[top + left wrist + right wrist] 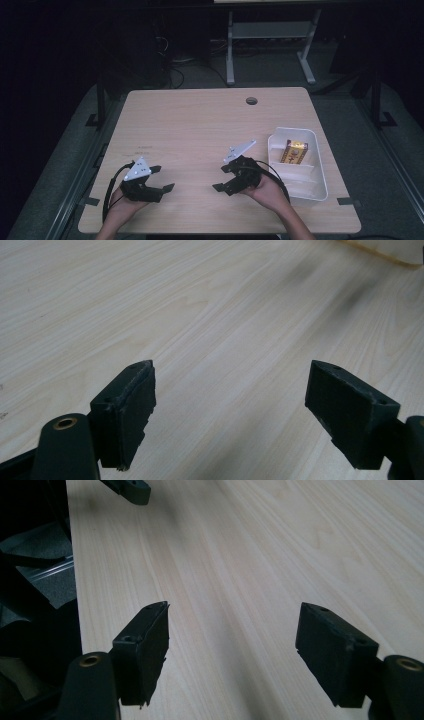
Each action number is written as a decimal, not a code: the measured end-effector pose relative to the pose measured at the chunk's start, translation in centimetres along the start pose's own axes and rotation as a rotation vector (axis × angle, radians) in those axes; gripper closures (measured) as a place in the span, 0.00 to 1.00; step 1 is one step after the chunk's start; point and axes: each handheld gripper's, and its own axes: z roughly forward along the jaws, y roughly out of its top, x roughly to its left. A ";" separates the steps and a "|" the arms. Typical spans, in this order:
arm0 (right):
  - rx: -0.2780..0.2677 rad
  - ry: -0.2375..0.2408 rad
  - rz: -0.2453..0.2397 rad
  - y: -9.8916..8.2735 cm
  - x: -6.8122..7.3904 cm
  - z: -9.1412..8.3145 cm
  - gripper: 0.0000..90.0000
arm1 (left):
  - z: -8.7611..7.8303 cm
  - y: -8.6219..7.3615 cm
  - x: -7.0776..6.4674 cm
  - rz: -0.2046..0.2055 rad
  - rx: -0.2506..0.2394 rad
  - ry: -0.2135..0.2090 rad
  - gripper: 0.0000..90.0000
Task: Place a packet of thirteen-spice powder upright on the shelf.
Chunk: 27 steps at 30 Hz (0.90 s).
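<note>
**Your left tongs stand wide open over bare wood**

You are looking along your left tongs (230, 400) at the pale wood-grain table (210, 315). The two black jaws rise from the bottom edge, one at the lower left and one at the lower right, set well apart with nothing between them but the table surface. Each jaw ends in a flat, blocky pad (131, 410) with small screw holes on its upper face, and the left pad's inner edge looks chipped and rough. A brass-ringed hole shows on the arm at the lower left. Two soft dark shadows streak the wood toward the upper right. At the top right corner, a pale edge of something cuts in, too little to identify.
</note>
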 end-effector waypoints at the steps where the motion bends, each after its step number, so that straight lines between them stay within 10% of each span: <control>1: 0.004 0.003 0.000 -0.1 0.0 0.2 0.32 | 0.0 0.0 0.0 0.000 0.000 0.000 0.22; 27: 0.007 0.021 0.016 -2.8 1.4 2.3 0.32 | 0.1 -0.3 0.3 -0.006 0.012 0.009 0.22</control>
